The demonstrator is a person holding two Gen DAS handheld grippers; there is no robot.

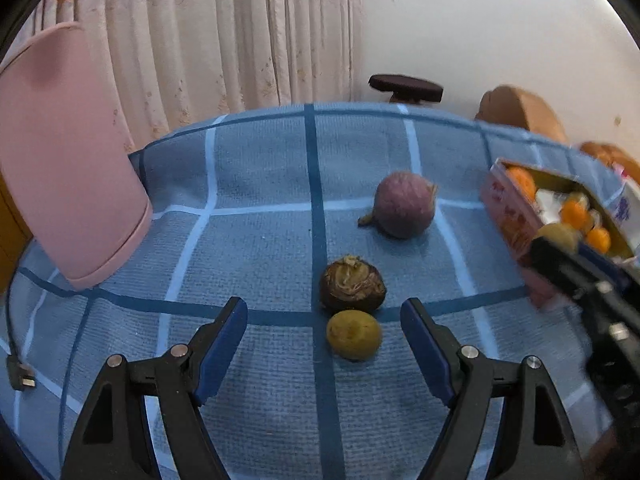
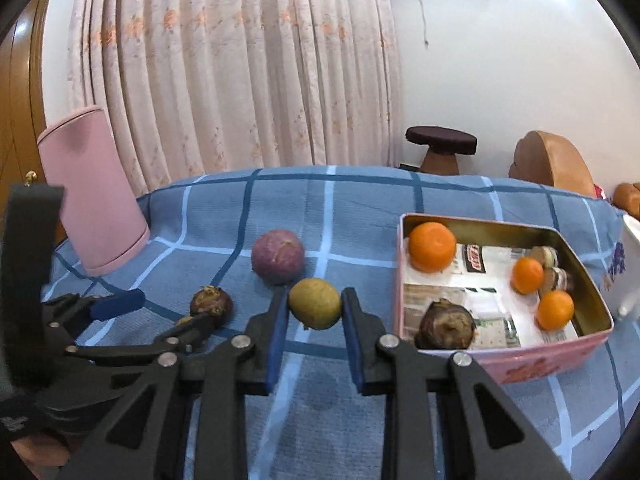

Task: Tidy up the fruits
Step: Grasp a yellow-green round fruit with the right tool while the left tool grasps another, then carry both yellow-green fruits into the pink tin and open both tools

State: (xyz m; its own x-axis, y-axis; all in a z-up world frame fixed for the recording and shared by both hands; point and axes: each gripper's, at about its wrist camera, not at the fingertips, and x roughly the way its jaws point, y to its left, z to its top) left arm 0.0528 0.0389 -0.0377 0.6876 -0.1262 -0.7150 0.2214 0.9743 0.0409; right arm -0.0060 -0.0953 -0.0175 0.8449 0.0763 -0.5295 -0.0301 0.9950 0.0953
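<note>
left gripper (image 1: pixel 324 314): fingers spread wide, nothing between the pads; a yellow-green fruit (image 1: pixel 354 335) lies on the cloth in the gap, touching neither pad.
right gripper (image 2: pixel 314 306): blue pads pinching a second yellow-green fruit (image 2: pixel 315 303) from both sides, above the cloth just left of the tin.
dark brown fruit (image 1: pixel 353 283): on the cloth, touching the far side of the yellow-green fruit in the left gripper's gap.
purple fruit (image 1: pixel 404 205): on the cloth beyond the dark one, apart from it, stem end pointing left.
pink tin (image 2: pixel 520 364): open, on the right of the table, lined with printed paper.
in the tin: large orange (image 2: pixel 433 246) at the far left corner; two smaller oranges (image 2: pixel 528 275) (image 2: pixel 555 309) by the right wall; another dark brown fruit (image 2: pixel 446 325) at the near wall; small round items behind the oranges, too unclear to name.
blue checked tablecloth (image 1: pixel 260 184): covers the table.
pink cylinder container (image 1: pixel 60 152): standing at the far left, tilted in the fisheye view.
black cable (image 1: pixel 18 364): plug end lying at the left edge.
</note>
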